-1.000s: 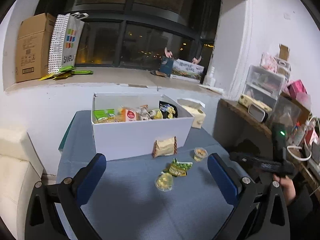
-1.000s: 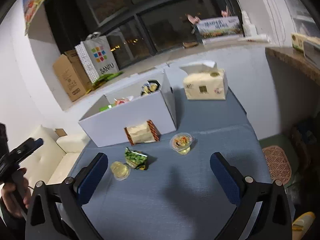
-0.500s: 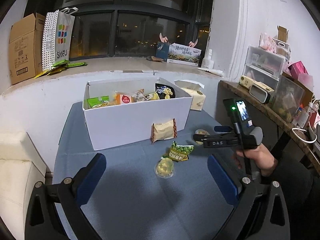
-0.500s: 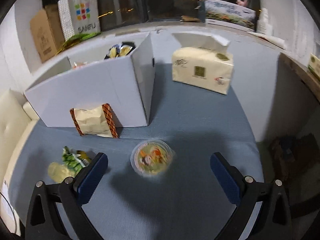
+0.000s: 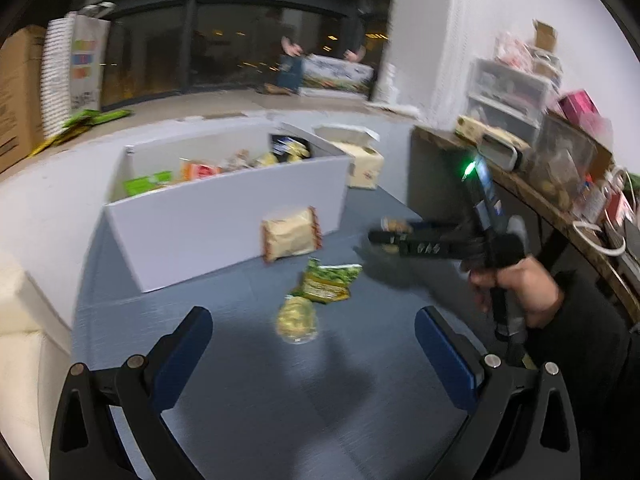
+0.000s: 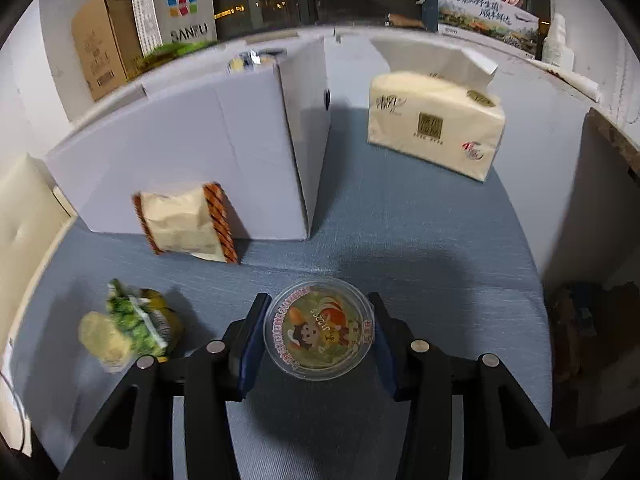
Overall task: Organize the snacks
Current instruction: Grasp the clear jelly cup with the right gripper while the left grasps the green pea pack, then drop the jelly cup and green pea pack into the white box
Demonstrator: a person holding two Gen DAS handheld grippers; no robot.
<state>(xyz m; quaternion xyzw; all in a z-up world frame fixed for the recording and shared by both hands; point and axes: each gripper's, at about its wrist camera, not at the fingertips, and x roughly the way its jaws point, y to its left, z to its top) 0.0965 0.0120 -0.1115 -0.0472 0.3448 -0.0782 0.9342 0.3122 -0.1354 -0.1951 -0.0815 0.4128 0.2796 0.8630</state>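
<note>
Jelly cup (image 6: 319, 331) sits on the desk (image 6: 420, 240), gripped between the right gripper (image 6: 319, 334) jaws; left gripper (image 5: 314, 346) jaws gape wide, holding nothing.

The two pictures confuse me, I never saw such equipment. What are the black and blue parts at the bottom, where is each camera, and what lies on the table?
There is no robot here. A person holds one hand tool in each hand, and each tool carries tongs with two blue-padded fingers and a wide-angle camera looking along them.

The left camera shows the left tongs open above the blue table. It also shows the person's right hand gripping the other tool.

The right camera shows the right tongs with their pads against both sides of a round jelly cup, which sits on the table.

Also there: a white box of snacks, a beige packet leaning on it, a green bag, a second small cup, and a tissue pack.
</note>
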